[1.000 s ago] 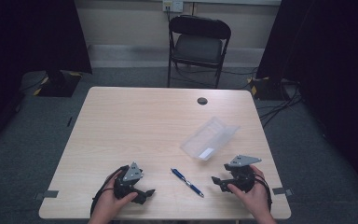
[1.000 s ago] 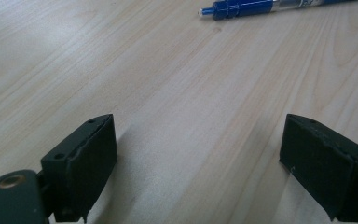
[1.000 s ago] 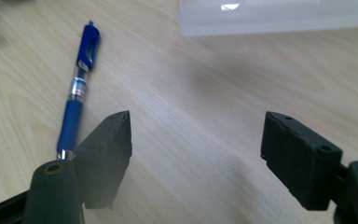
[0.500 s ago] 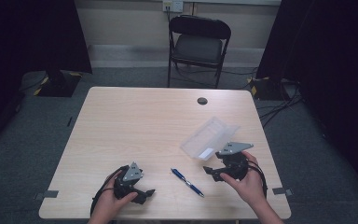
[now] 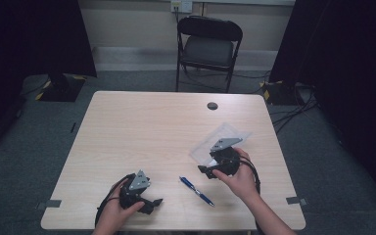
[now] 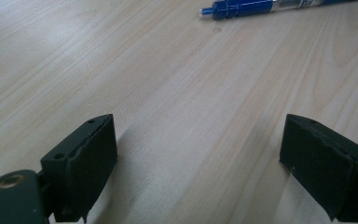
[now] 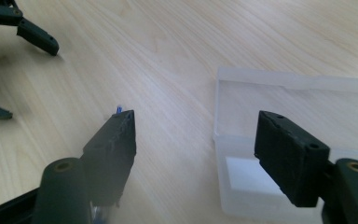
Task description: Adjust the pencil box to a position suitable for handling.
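A blue pen [image 5: 197, 190] lies on the light wooden table [image 5: 142, 127] near its front edge, between my two hands. A clear plastic case [image 5: 223, 138] lies open right of centre. My right gripper [image 5: 203, 170] hovers at the case's near end with its jaws pointing left. In the right gripper view the case [image 7: 289, 126] lies under the right jaw. The jaws [image 7: 196, 126] have just been closing a little, still wide apart, with nothing pressed between them. My left gripper [image 5: 152, 202] rests open at the front left, the pen [image 6: 270, 5] ahead of it.
A black folding chair [image 5: 208, 46] stands behind the table's far edge. A round black grommet [image 5: 212, 105] sits in the tabletop near the back. Cables [image 5: 293, 105] run over the floor at the right. Dark curtains hang on both sides.
My right hand has moved away from the front right corner, forward and slightly left, up to the near end of the clear case. The left hand has stayed where it was.
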`<state>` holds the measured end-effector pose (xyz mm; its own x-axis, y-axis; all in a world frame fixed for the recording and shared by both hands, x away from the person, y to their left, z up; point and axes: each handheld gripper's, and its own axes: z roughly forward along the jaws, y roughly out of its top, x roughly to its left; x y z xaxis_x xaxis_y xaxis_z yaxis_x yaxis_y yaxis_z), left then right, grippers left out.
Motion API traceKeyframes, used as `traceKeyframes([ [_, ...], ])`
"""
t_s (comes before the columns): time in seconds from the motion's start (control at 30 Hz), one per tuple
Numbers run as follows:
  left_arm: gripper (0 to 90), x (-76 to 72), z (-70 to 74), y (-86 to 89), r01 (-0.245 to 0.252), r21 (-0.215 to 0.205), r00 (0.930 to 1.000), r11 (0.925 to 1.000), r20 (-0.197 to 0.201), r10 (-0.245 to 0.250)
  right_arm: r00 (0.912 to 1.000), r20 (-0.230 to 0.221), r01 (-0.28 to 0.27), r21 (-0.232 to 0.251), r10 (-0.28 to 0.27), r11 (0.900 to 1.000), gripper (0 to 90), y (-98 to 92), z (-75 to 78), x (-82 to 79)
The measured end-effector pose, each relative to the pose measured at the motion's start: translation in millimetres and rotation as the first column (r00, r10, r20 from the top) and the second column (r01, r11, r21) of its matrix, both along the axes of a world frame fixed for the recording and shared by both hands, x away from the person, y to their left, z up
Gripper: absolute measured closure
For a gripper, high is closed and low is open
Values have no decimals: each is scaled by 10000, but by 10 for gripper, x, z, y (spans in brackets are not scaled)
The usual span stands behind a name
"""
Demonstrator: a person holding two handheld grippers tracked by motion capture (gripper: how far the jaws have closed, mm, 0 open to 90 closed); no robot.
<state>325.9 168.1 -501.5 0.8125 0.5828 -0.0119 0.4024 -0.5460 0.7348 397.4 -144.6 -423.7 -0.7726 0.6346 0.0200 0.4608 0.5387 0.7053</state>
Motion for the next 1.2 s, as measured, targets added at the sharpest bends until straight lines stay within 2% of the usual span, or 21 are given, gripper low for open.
traceKeyframes([
  [0.07, 105, 0, 0, 0, -3, 1, 10000, 10000, 0, 3, 10000, -90, 28, 116, -27, 9999, 336, 47, -51, 53],
  [0.13, 105, 0, 0, -1, 8, -10, 10000, 10000, 19, -8, 9996, -271, 0, 148, 4, 9999, 414, 86, -117, 95],
  [0.27, 106, -2, 0, -1, 7, 7, 10000, 10000, 24, -7, 9999, -113, 34, -54, -35, 10000, 471, 157, -194, 138],
  [0.37, 106, -2, 0, -1, 2, -2, 10000, 10000, 20, -2, 9995, -256, 197, -255, -204, 9995, 553, 216, -223, 174],
  [0.47, 106, -2, 0, -1, 6, 0, 10000, 10000, 20, -6, 9980, -462, 430, -259, -441, 9987, 602, 251, -238, 208],
  [0.57, 106, -2, 0, -1, 6, 0, 10000, 10000, 16, -6, 9970, -512, 546, -503, -572, 9972, 655, 281, -254, 238],
  [0.67, 106, -2, 0, -1, 8, -4, 10000, 10000, 16, -8, 9957, -630, 634, -601, -672, 9962, 670, 292, -276, 255],
  [0.73, 106, -2, 0, -1, 6, -1, 10000, 10000, 16, -6, 9922, -905, 799, -688, -859, 9944, 694, 286, -308, 266],
  [0.9, 106, -2, 0, -1, 8, 0, 10000, 10000, 17, -8, 9918, -964, 759, -784, -834, 9940, 729, 236, -339, 257],
  [1.2, 106, -1, 0, -1, 7, -5, 10000, 10000, 19, -7, 9930, -891, 687, -990, -776, 9927, 741, 98, -320, 220],
])
